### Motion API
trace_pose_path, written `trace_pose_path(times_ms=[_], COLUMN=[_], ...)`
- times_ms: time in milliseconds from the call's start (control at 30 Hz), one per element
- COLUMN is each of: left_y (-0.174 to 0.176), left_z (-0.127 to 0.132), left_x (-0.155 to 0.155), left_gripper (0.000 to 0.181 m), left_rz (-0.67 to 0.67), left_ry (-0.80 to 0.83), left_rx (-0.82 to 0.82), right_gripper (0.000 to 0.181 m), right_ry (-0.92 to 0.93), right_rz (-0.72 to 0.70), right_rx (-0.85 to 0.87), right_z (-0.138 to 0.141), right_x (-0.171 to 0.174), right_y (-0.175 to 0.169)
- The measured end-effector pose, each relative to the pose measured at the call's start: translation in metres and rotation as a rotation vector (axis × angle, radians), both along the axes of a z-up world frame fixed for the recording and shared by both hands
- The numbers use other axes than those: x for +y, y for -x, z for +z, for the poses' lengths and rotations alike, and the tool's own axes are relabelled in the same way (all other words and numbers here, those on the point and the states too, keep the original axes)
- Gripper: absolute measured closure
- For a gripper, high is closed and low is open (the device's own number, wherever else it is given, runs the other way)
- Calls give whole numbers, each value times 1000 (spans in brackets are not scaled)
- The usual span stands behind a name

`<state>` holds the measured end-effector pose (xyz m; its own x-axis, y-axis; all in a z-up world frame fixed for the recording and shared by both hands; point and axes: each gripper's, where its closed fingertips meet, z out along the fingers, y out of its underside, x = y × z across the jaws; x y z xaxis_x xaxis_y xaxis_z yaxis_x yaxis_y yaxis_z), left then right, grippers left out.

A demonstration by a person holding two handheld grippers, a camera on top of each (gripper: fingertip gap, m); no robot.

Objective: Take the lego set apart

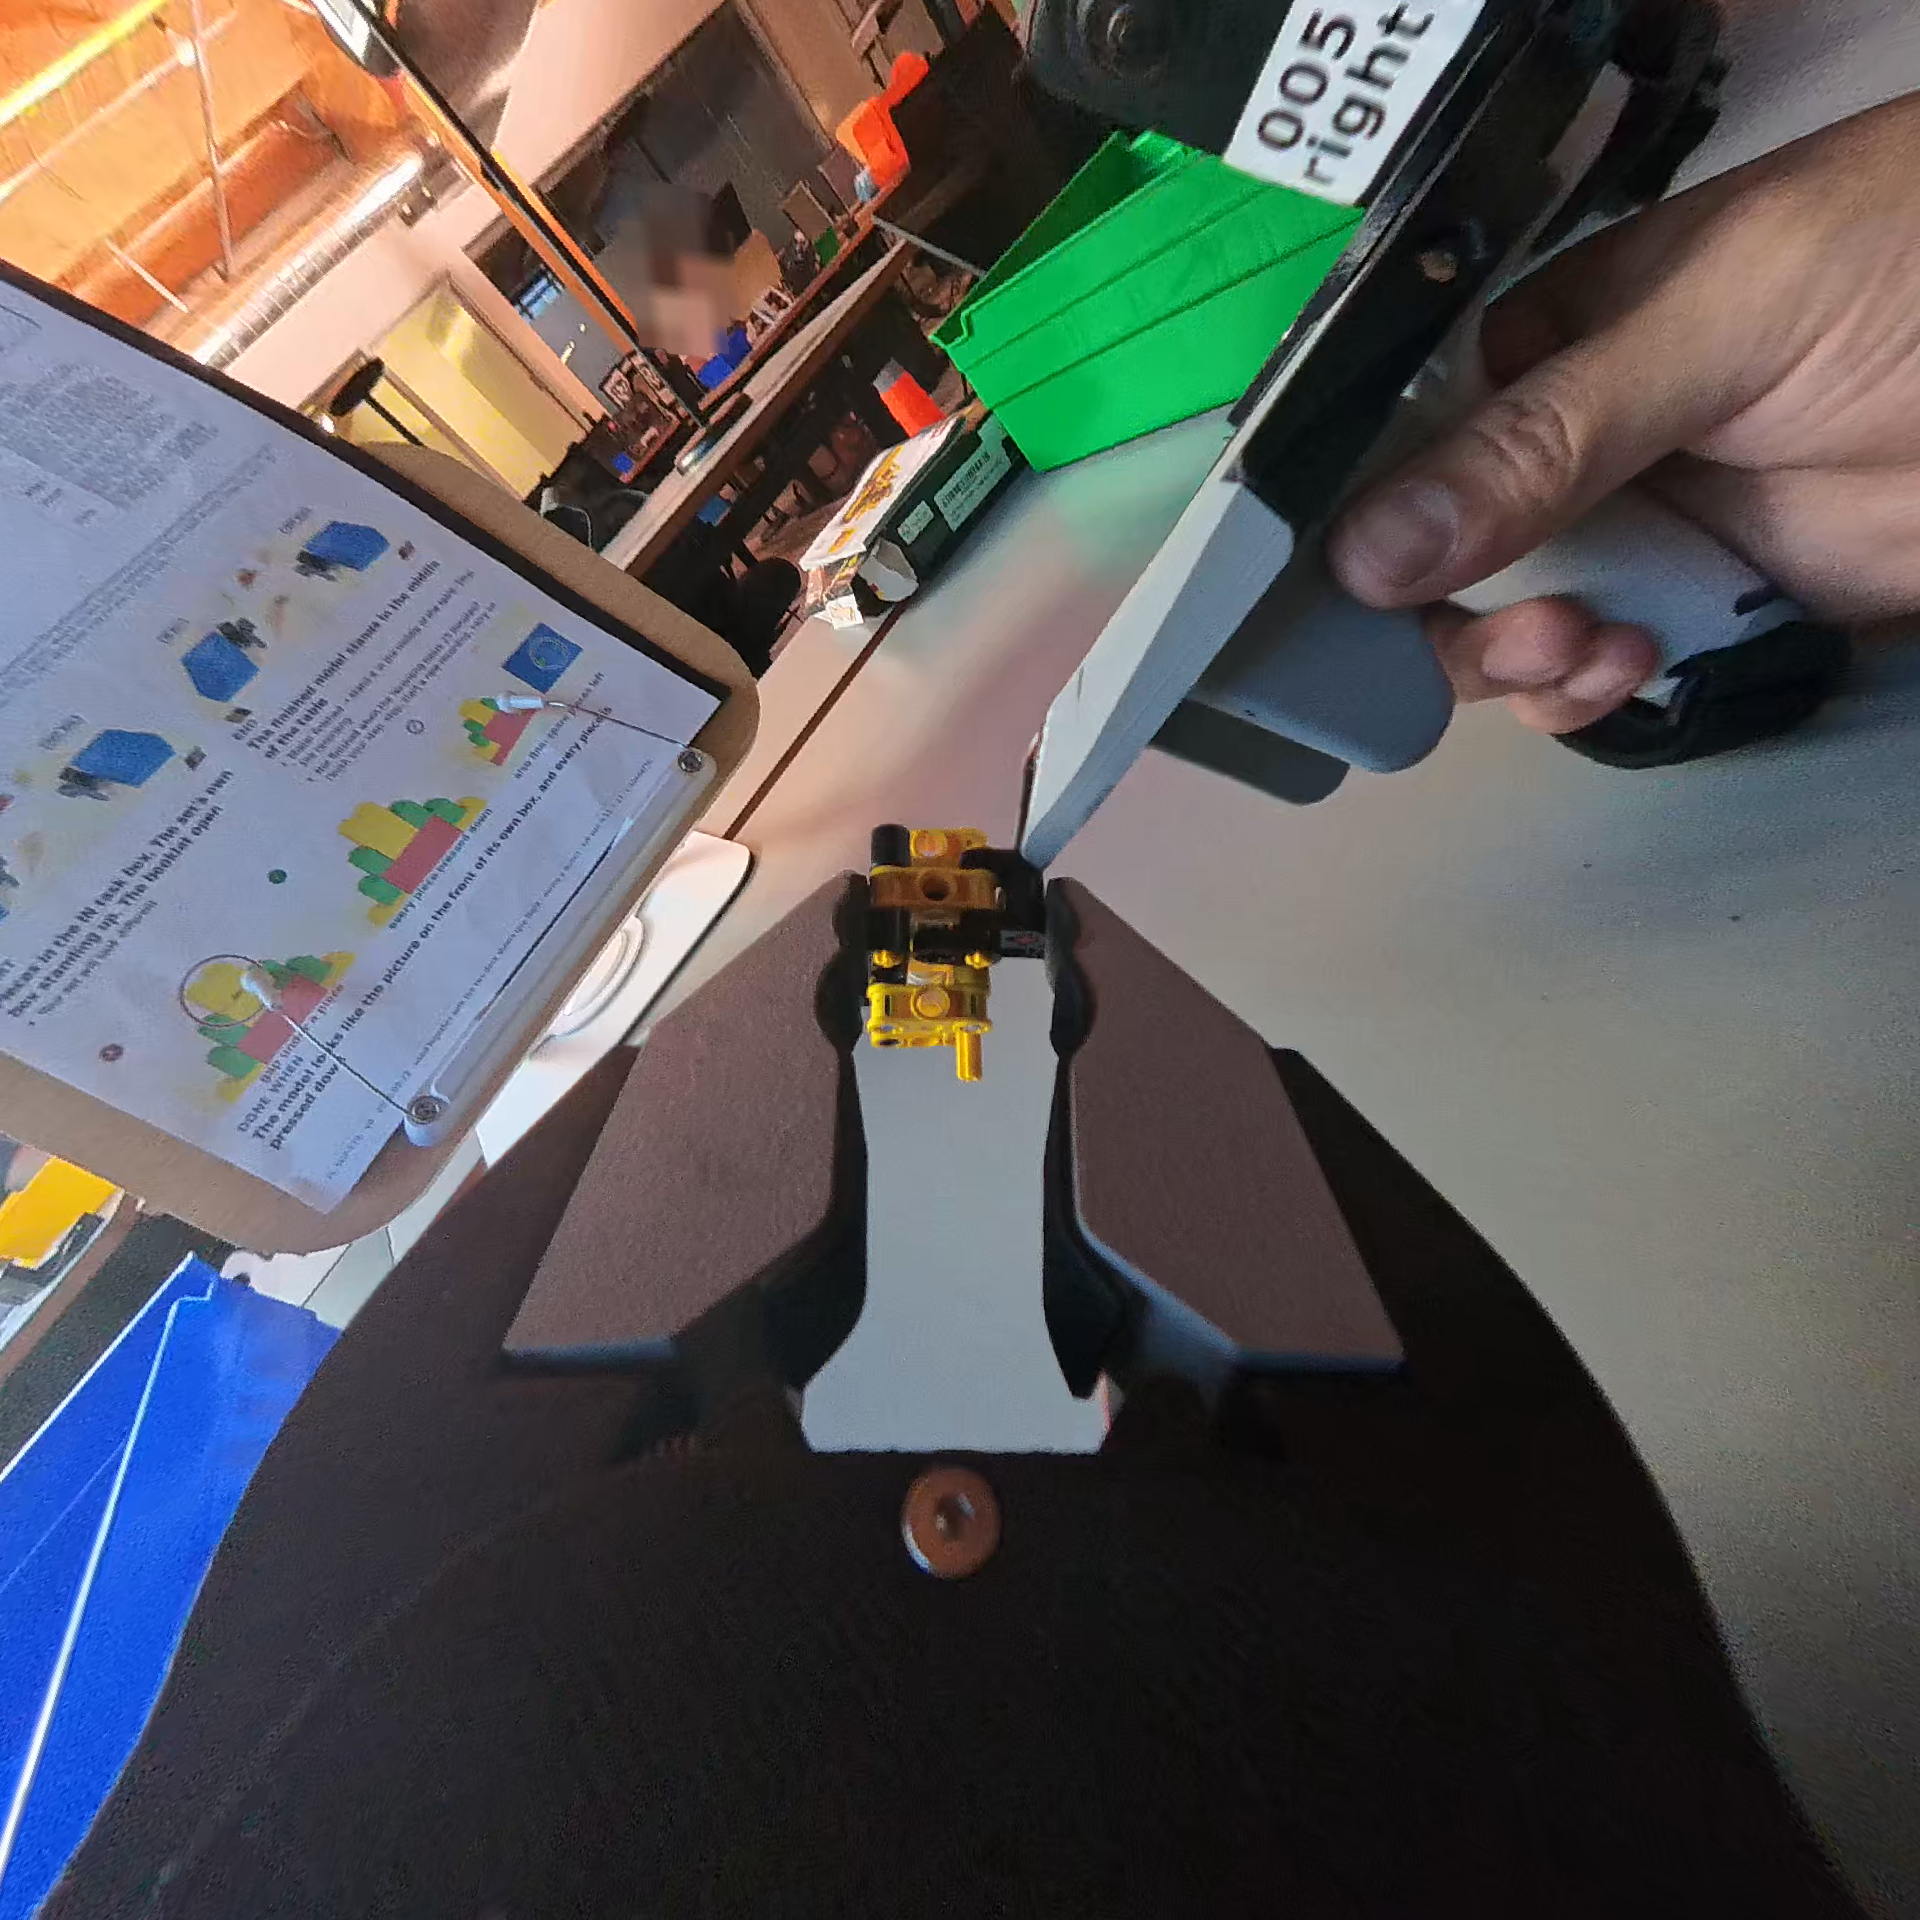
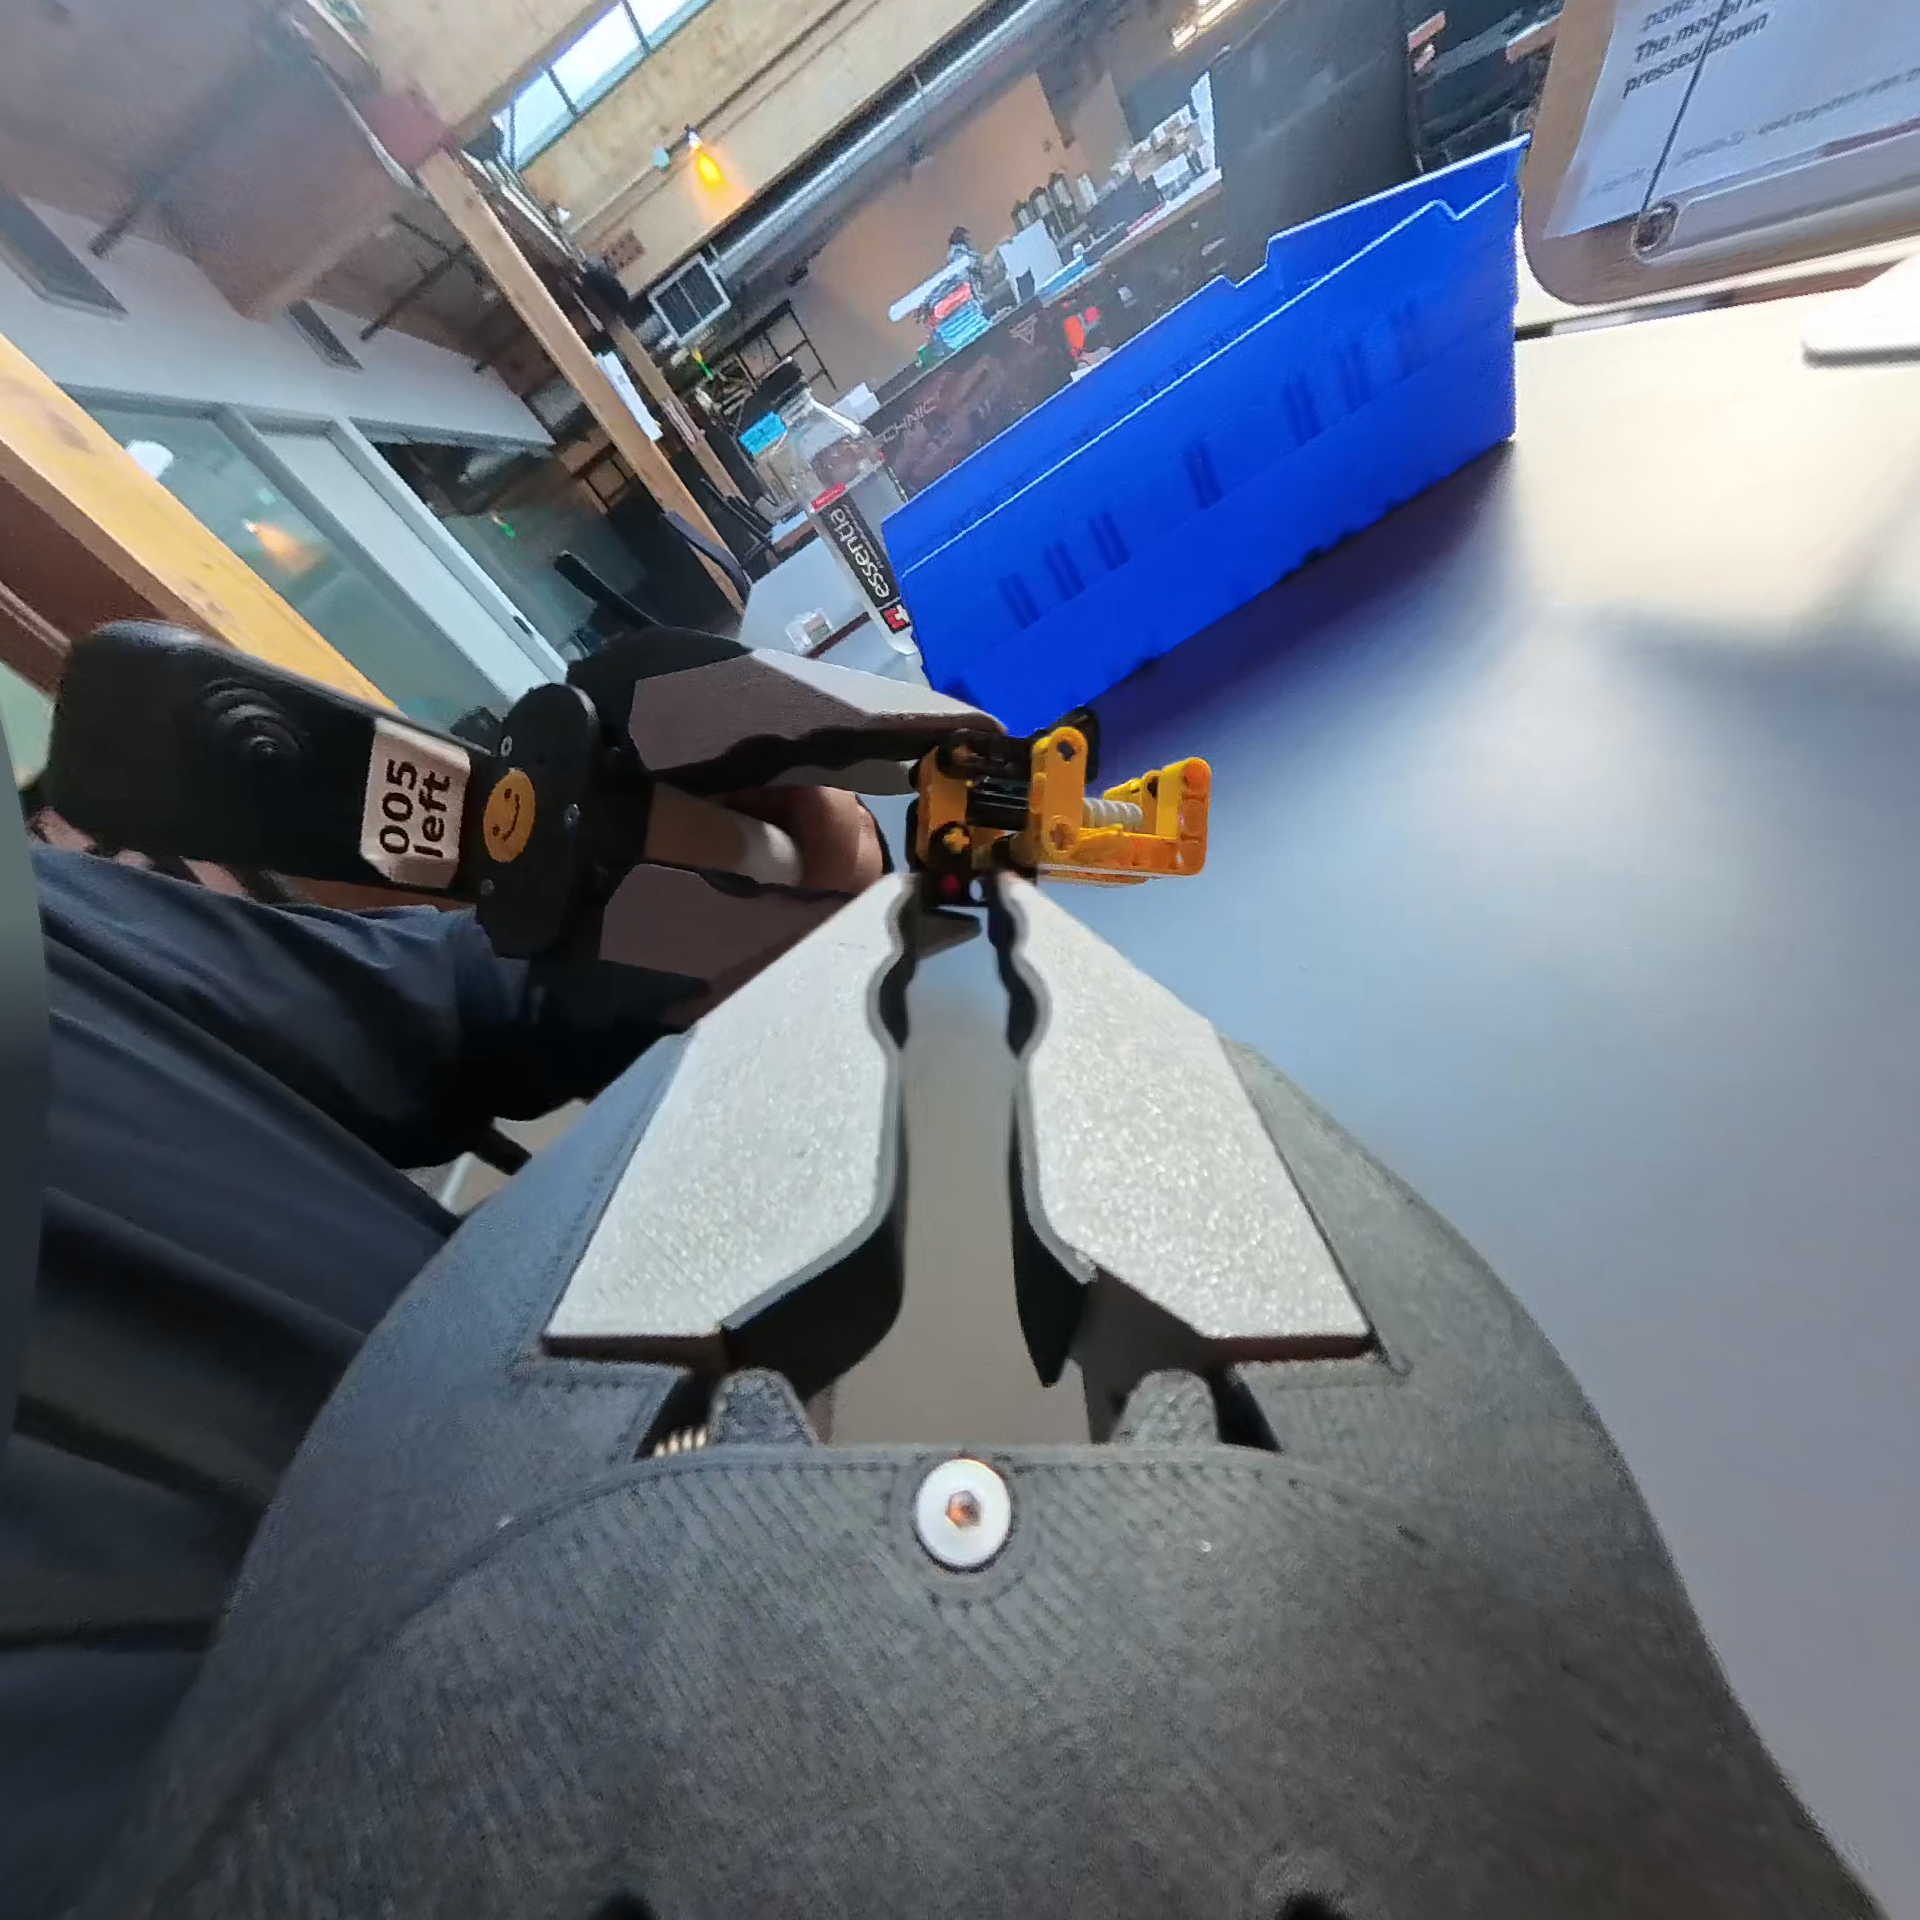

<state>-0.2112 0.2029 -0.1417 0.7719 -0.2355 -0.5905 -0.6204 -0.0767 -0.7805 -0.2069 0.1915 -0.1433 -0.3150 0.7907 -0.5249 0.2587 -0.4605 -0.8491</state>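
Both tools gripping one lego model (image 1: 928, 940), held above the worktop (image 2: 1558, 935) | left tool (image 1: 943, 935) clamping its black end | right tool (image 2: 961, 885) pinching a small black-and-red piece underneath | step: pulling apart | next: steady opposing pull, no twisting.

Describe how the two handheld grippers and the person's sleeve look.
Both grippers are black, each with two flat grey tapered jaws edged in wavy black. The left gripper carries a white label and an orange smiley disc; the right gripper has a white label and pale grey handle. The sleeve is dark navy.
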Motion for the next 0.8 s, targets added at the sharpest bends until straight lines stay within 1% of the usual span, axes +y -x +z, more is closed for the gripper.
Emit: trace_pose_path(times_ms=[33,200,267,333,400,533,600,667,733,800], left_y=[-2,-7,-7,-8,-5,-7,-8,-9,-8,-7], left_z=[1,4,9,12,11,15,13,12,15,12], left_x=[-1,-4,-5,-7,-7,-7,-6,-6,-8,-8], left_gripper=[150,150,149,149,149,150,150,149,150,150], left_rz=[-10,-40,-58,-79,-75,-66,-74,-75,-68,-76], left_ry=[-9,-33,-50,-57,-51,-92,-73,-39,-49,-38], left_rx=[0,25,-10,-48,-66,-21,-31,-69,-60,-71], right_gripper=[163,168,168,168,168,169,170,179,179,179], right_ry=[38,189,272,321,303,165,111,144,214,205], right_rz=[15,90,127,152,129,79,51,61,63,62], right_rx=[-5,22,67,78,70,67,56,91,103,86], right_z=[-1,2,10,11,9,12,10,14,15,12], right_x=[-2,-6,-5,-7,-6,-7,-6,-7,-8,-8], right_y=[1,0,-2,-2,1,0,-1,-4,-2,-1])
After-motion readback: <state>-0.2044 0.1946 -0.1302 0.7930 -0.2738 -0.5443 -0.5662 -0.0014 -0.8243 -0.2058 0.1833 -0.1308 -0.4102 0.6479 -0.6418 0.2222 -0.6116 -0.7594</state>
